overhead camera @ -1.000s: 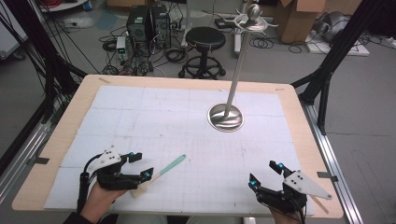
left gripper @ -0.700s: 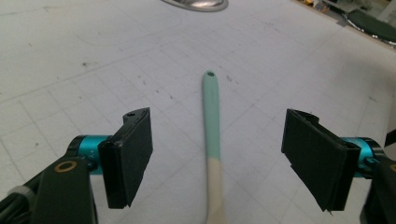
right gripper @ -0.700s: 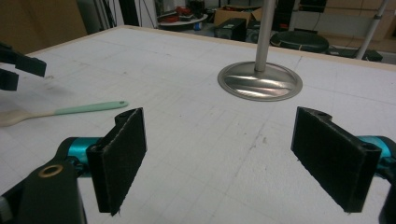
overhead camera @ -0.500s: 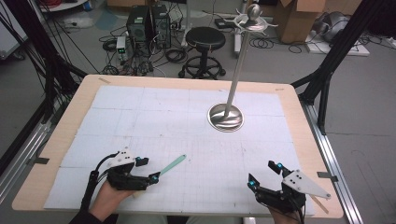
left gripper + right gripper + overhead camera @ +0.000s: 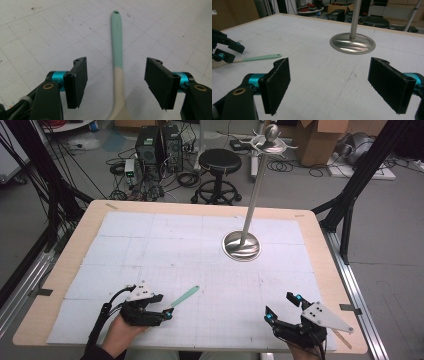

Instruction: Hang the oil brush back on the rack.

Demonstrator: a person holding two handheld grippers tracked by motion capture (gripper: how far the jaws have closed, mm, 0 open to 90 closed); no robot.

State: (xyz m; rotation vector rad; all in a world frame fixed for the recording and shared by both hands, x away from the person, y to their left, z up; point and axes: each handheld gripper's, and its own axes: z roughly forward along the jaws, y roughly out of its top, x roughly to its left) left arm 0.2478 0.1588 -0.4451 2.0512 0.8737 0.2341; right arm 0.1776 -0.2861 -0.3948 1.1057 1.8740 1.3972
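my left tool (image 5: 117, 82) wide open, straddling spatula (image 5: 117, 45) flat on worktop (image 5: 165, 245), near left. step: pre-grasp. next, i judge: close on handle. right tool (image 5: 337, 82) open, empty.

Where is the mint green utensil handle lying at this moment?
In the high view the utensil handle lies on the white mat at the near left, its near end between the open jaws of the left gripper, far from the metal stand.
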